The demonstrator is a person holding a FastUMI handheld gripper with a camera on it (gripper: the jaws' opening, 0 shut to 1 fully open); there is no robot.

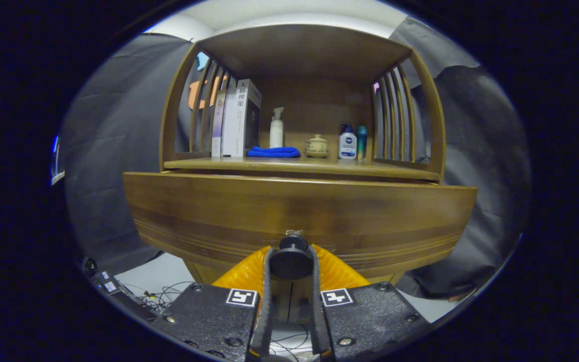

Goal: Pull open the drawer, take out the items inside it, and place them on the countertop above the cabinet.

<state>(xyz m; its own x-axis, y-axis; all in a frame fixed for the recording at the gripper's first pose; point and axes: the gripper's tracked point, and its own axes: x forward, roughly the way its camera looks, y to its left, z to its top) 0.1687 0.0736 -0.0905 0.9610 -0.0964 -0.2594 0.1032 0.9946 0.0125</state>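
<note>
A wide wooden drawer front fills the space just ahead of me, standing a little out from the cabinet. Its round dark knob sits between my two fingers, and my gripper is shut on that knob. Above the drawer lies the wooden countertop of the cabinet, under a roofed shelf with slatted sides. The inside of the drawer is hidden from here.
On the countertop stand books at the left, a folded blue cloth, a white pump bottle, a small lidded ceramic jar, a white lotion bottle and a teal bottle. Cables lie on the floor below left.
</note>
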